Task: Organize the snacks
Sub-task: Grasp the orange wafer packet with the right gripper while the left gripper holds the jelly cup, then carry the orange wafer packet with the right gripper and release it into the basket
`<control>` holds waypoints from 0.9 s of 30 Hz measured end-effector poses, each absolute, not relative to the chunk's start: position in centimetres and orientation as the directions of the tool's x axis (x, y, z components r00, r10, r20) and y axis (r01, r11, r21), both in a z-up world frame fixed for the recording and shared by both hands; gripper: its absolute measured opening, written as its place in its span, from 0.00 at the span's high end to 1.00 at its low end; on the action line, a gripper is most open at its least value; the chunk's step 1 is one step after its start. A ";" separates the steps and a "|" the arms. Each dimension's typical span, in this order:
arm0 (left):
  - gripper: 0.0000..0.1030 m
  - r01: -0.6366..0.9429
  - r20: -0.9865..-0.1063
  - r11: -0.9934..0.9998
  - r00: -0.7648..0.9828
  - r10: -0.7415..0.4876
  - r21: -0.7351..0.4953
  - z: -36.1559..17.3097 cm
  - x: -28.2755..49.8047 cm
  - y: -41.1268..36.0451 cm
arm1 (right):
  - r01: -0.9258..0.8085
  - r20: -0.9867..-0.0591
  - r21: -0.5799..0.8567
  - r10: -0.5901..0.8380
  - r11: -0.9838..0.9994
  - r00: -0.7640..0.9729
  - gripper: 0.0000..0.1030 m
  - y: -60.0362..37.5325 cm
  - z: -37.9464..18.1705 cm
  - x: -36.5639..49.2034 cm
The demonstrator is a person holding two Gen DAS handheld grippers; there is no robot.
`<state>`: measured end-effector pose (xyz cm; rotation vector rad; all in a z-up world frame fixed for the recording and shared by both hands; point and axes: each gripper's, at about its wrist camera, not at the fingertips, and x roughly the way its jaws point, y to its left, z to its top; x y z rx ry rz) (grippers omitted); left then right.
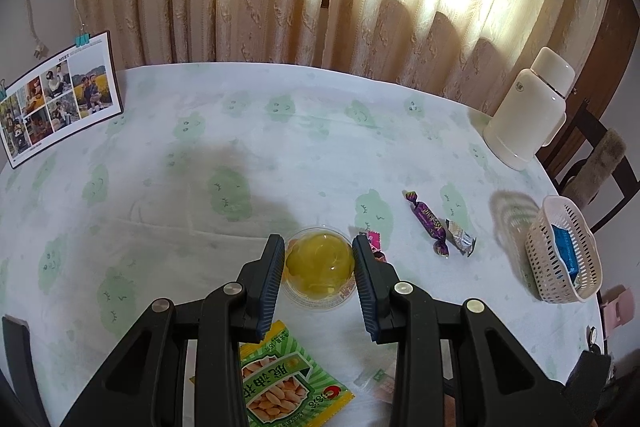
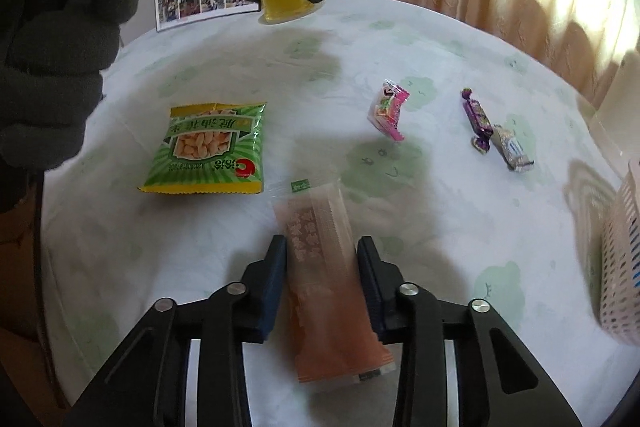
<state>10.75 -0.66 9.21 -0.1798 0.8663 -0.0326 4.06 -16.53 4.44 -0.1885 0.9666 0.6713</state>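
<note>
I am clamping the right gripper on the orange wafer packet, its long axis running along the fingers, basket lying rightward; the left gripper is gripping the jelly cup.

left claw clamped, right claw gripping

Round table under a pale cloth printed with green clouds. Lying on it: green peanut packet, orange wafer bar in a clear wrapper, small pink candy packet, purple twist-wrapped candy touching a silver-wrapped candy. White slotted basket near the right edge, cream thermos beyond it, photo collage card at far left.
</note>
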 end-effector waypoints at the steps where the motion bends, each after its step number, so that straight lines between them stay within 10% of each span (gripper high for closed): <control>1: 0.69 -0.043 -0.755 0.984 0.648 -0.102 -0.170 9.2 10.7 -0.6 | -0.599 -0.806 0.154 0.451 0.786 0.384 0.66 -16.7 4.5 4.1; 27: 0.70 0.010 -0.752 0.986 0.645 -0.135 -0.168 9.4 10.4 -2.3 | -0.197 -0.614 0.295 0.343 0.935 0.711 0.66 -33.5 12.7 5.9</control>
